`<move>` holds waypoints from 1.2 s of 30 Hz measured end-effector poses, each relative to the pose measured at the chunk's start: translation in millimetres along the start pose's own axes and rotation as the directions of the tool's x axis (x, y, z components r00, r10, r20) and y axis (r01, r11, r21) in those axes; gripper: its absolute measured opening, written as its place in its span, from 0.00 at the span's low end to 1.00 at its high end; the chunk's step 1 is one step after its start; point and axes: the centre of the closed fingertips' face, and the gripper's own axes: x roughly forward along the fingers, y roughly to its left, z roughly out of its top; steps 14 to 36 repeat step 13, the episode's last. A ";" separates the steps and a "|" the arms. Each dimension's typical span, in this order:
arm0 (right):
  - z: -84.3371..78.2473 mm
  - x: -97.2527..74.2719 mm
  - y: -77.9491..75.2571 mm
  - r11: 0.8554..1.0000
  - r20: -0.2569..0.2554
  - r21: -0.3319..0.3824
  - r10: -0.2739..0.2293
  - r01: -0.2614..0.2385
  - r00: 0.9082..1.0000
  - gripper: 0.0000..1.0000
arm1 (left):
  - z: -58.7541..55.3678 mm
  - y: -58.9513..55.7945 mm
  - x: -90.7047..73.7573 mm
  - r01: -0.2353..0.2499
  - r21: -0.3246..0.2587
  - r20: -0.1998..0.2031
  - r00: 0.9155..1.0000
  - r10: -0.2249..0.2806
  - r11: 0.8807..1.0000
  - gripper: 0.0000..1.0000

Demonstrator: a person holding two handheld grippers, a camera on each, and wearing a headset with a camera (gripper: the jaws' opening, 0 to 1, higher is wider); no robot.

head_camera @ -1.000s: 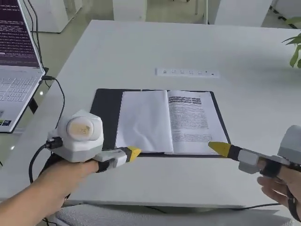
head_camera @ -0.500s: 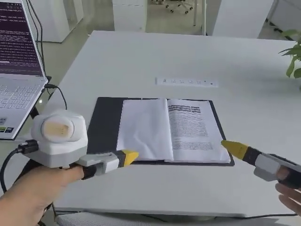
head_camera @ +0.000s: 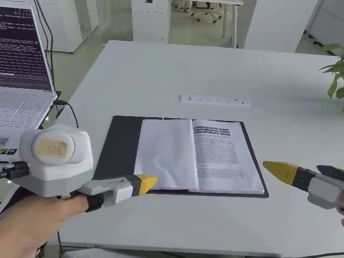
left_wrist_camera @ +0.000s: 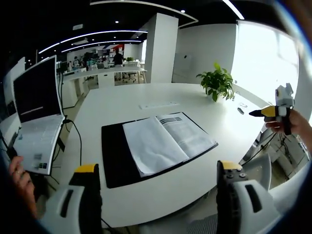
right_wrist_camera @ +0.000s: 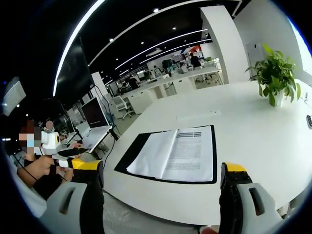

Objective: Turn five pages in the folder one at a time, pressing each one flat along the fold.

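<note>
The black folder [head_camera: 121, 148] lies open on the white table, with a blank page [head_camera: 166, 153] on its left and a printed page [head_camera: 220, 156] on its right, both flat. My left gripper [head_camera: 145, 183] hovers at the folder's near edge, its yellow tip just below the blank page. My right gripper [head_camera: 279, 171] hangs right of the folder's near right corner, apart from it. In the left gripper view the folder [left_wrist_camera: 114, 156] lies ahead of my left gripper [left_wrist_camera: 157, 166], whose jaws stand wide apart and empty. In the right gripper view my right gripper [right_wrist_camera: 161, 166] is likewise open before the folder [right_wrist_camera: 134, 153].
An open laptop [head_camera: 21, 80] with a black cable [head_camera: 67, 107] sits at the table's left edge. A white power strip [head_camera: 214, 100] lies beyond the folder. A potted plant [head_camera: 336, 70] stands at the far right. The table's near edge runs just below both grippers.
The view has tilted up. My right gripper has drawn back to the right, off the printed page's near corner. My left gripper stays by the folder's near edge.
</note>
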 end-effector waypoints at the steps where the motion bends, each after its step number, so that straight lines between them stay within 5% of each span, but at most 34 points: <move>1: -2.1 0.2 -0.4 1.000 -0.008 0.001 -0.001 0.001 1.000 1.00 | 0.4 -0.4 0.0 0.003 -0.001 0.003 1.000 -0.003 1.000 0.99; 8: -14.1 -1.5 -7.1 1.000 -0.042 -0.003 -0.016 0.016 0.999 1.00 | -1.5 -1.8 -1.3 0.001 -0.002 -0.007 1.000 -0.001 1.000 0.99; 36: -11.8 -3.8 -13.4 1.000 -0.036 0.004 -0.027 0.027 0.999 1.00 | -0.9 -3.1 -1.9 0.002 -0.008 -0.006 1.000 -0.002 1.000 0.99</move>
